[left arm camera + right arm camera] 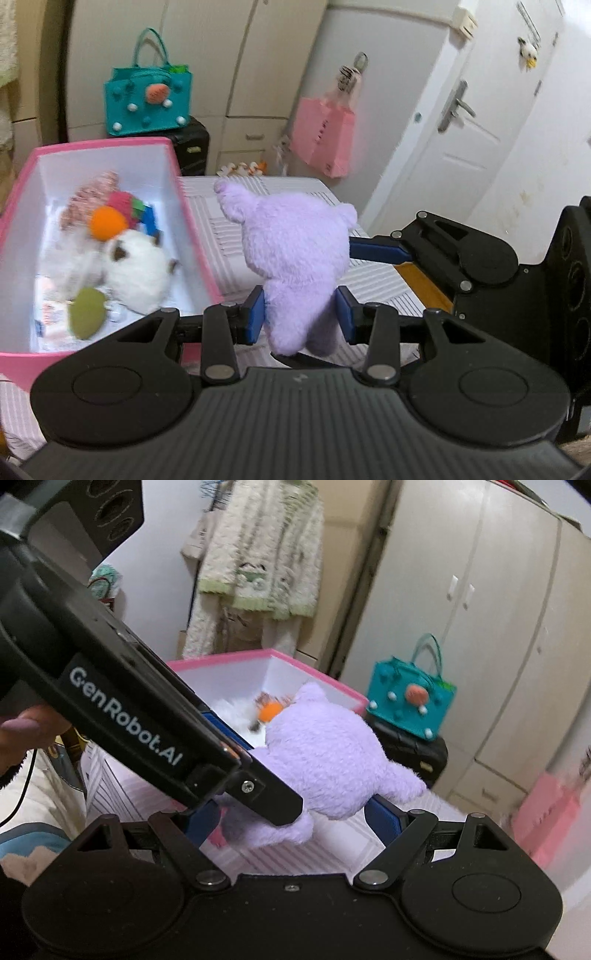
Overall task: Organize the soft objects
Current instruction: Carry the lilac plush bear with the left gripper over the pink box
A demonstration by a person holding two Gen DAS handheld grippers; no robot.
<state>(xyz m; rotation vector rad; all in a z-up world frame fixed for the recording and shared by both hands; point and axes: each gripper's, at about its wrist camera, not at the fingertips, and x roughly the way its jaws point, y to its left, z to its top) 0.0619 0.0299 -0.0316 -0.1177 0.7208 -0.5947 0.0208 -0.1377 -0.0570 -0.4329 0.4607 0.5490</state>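
Observation:
A lilac plush toy [295,251] hangs above the striped bed cover [369,280], just right of a pink-rimmed white box [110,143]. My left gripper [300,319] is shut on the toy's lower body, a blue pad on each side. In the left wrist view, one blue finger [376,253] of the right gripper presses against the toy's head. In the right wrist view my right gripper [295,819] stands wide around the lilac plush toy [325,757], shut on it. The left gripper's black body [147,731] crosses in front. The pink-rimmed box [229,656] lies just beyond.
The box holds a white plush [136,273], an orange ball [107,221], a green soft piece [86,312] and a pink knitted item [92,195]. A teal felt bag [147,99] sits on a black suitcase [192,147]. A pink paper bag [325,136] hangs near the door [461,129].

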